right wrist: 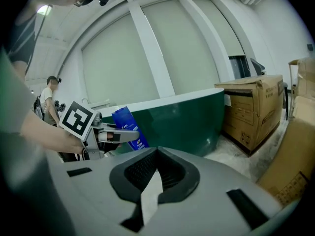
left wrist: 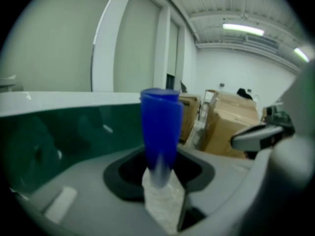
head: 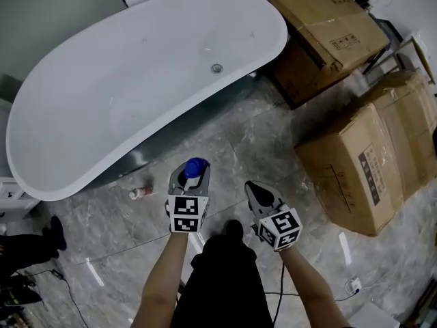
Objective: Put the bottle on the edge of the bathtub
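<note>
Blue bottle [head: 196, 166] clamped in left tongs [head: 190, 175]; right tongs [head: 252, 188] together, empty; cardboard boxes [head: 355, 169] beside bathtub [head: 136, 80].

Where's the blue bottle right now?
Head view, lower centre: the blue bottle is clamped in the left hand-held gripper, above the floor, just short of the near side of the bathtub.

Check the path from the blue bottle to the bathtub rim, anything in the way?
Nothing visible blocks it. The left tongs grip the blue bottle above the floor in front of the bathtub, with open space between. A small container lies on the floor beside the tub, below that path.
</note>
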Motion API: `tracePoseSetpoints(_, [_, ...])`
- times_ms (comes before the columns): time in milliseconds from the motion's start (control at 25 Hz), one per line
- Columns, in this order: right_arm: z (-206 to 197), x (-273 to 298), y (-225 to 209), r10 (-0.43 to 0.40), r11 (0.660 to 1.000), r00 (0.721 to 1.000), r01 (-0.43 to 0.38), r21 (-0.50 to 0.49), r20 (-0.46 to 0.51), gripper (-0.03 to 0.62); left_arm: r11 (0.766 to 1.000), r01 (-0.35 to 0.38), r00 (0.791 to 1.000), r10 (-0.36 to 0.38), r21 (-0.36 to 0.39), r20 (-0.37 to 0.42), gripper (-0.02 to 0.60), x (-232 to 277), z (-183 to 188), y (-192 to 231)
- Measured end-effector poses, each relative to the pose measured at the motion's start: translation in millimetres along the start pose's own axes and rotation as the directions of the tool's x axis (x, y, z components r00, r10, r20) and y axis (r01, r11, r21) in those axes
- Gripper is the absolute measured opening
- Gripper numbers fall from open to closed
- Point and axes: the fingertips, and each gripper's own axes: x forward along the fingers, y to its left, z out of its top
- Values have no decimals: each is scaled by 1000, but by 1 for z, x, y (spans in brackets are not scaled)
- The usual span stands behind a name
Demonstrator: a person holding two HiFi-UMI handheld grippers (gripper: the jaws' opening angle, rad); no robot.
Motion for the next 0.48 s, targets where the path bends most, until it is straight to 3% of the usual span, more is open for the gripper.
tracePoseSetpoints(480, [-122, 99, -73, 9, 1000, 1000, -9, -30, 15, 2, 999, -11, 1000, 11, 42, 2, 161, 126, -137, 30])
